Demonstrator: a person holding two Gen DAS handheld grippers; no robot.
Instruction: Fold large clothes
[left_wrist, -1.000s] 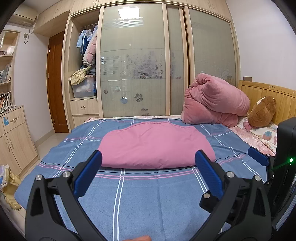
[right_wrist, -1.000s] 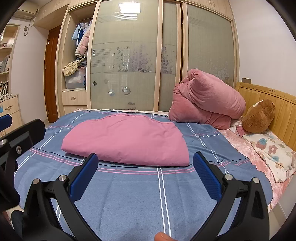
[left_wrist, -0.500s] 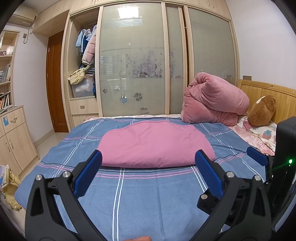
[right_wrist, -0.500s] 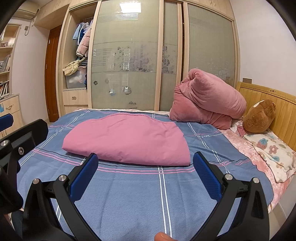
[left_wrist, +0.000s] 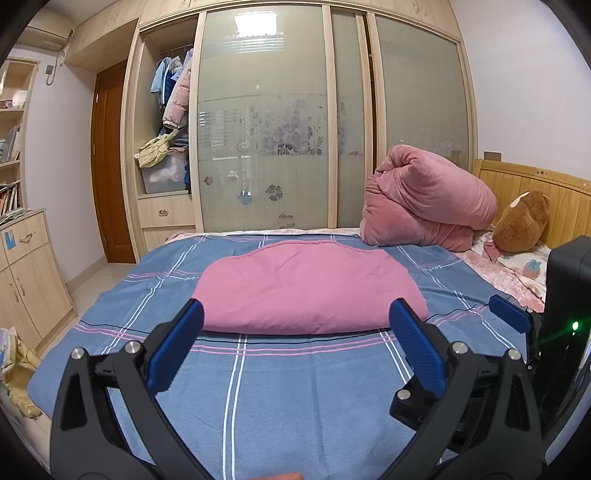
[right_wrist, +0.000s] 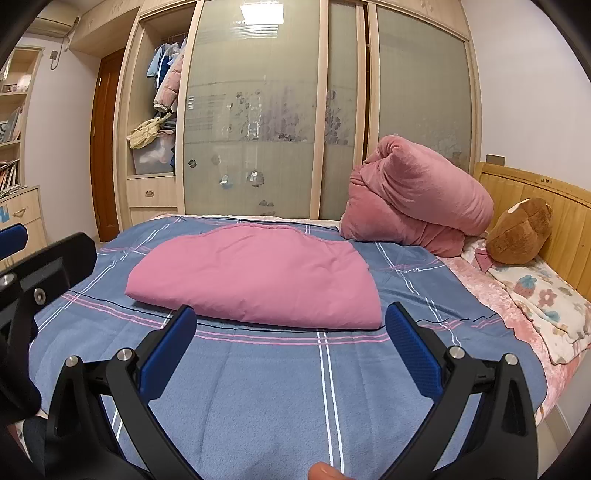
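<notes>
A pink garment (left_wrist: 306, 291) lies folded flat in the middle of the bed, on a blue plaid sheet (left_wrist: 303, 391); it also shows in the right wrist view (right_wrist: 258, 277). My left gripper (left_wrist: 295, 343) is open and empty, held above the sheet just in front of the garment's near edge. My right gripper (right_wrist: 291, 343) is open and empty, also short of the near edge, towards the garment's right corner. The right gripper's side shows at the right of the left wrist view (left_wrist: 517, 321); the left one shows at the left of the right wrist view (right_wrist: 40, 273).
A rolled pink quilt (left_wrist: 424, 206) and a brown plush toy (left_wrist: 521, 221) lie by the wooden headboard (left_wrist: 535, 192) at the right. A wardrobe with sliding glass doors (left_wrist: 295, 129) stands behind the bed. A cabinet (left_wrist: 26, 273) stands at the left.
Both grippers have drifted very slightly; the garment sits a touch higher in the right wrist view. Both stay open and empty, and the garment has not moved.
</notes>
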